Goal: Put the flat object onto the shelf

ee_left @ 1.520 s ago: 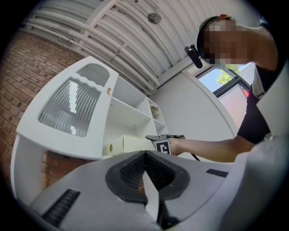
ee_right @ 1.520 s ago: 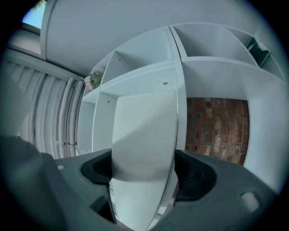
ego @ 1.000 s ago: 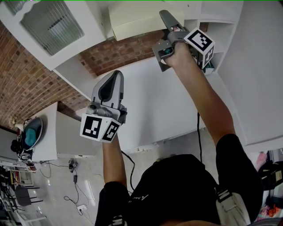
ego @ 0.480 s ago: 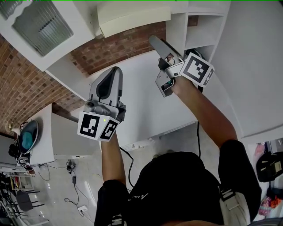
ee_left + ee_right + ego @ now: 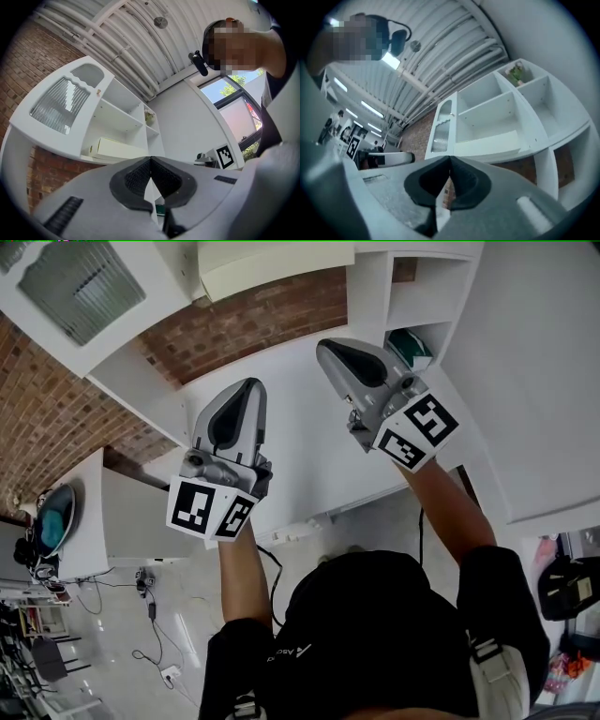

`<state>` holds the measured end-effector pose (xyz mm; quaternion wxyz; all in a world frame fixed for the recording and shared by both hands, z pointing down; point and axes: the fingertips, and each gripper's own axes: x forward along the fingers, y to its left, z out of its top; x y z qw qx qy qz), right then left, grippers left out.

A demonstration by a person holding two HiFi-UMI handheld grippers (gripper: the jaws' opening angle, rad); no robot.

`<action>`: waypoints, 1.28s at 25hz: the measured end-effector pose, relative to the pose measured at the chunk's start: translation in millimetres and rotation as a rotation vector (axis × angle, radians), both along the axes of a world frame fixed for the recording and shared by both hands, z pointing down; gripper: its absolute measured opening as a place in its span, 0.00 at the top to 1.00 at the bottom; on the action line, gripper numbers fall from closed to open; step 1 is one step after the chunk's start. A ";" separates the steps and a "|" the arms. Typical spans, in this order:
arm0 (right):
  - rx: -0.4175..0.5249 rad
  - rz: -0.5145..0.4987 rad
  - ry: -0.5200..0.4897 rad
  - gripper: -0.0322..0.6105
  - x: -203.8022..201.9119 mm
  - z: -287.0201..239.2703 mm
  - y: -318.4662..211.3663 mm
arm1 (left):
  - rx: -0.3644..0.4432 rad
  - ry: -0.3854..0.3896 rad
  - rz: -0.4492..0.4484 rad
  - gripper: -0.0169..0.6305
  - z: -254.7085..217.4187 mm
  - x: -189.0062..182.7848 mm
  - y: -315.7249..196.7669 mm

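The flat object (image 5: 410,346), teal-green, lies in a lower compartment of the white shelf unit (image 5: 367,292) at the upper right of the head view. My right gripper (image 5: 325,346) hangs to the left of that compartment, over the white counter (image 5: 295,442), apart from the object. Its jaws are shut with nothing between them, as the right gripper view (image 5: 450,160) confirms. My left gripper (image 5: 247,388) is held over the counter's left part, also shut and empty; its own view (image 5: 150,159) shows the pads meeting.
A long cream box (image 5: 277,263) lies on a shelf above the brick wall (image 5: 248,320). A cabinet door with ribbed glass (image 5: 70,285) stands open at the upper left. A small plant (image 5: 515,72) sits in a top compartment. A cable trails on the floor (image 5: 150,652).
My right gripper has drawn back from the shelf compartment toward the left and its jaws have shut empty; the teal object stays in the compartment. The left gripper has barely moved.
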<state>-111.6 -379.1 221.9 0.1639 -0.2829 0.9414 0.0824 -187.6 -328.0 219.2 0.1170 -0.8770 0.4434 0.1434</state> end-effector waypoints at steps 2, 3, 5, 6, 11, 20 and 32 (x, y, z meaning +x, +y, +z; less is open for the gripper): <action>0.085 0.024 0.075 0.95 -6.3 6.0 13.2 | -0.008 0.002 -0.001 0.98 5.3 2.9 3.4; 0.117 0.031 0.103 0.95 -9.0 8.8 18.8 | -0.011 0.001 -0.002 0.98 7.5 4.1 5.0; 0.156 0.036 0.135 0.95 -12.0 14.0 27.5 | -0.015 -0.002 -0.009 0.98 11.5 5.9 7.7; 0.163 0.032 0.141 0.95 -12.7 16.4 30.5 | -0.017 -0.004 -0.013 0.98 13.4 6.2 8.7; 0.155 0.000 0.139 0.95 -14.3 23.2 38.2 | -0.024 -0.021 -0.041 0.98 20.7 4.2 10.6; 0.149 -0.024 0.135 0.95 -16.5 30.6 42.7 | -0.034 -0.026 -0.074 0.98 27.0 -0.1 12.4; 0.169 -0.046 0.146 0.95 -16.0 30.9 49.1 | -0.039 -0.038 -0.093 0.98 25.8 0.6 13.7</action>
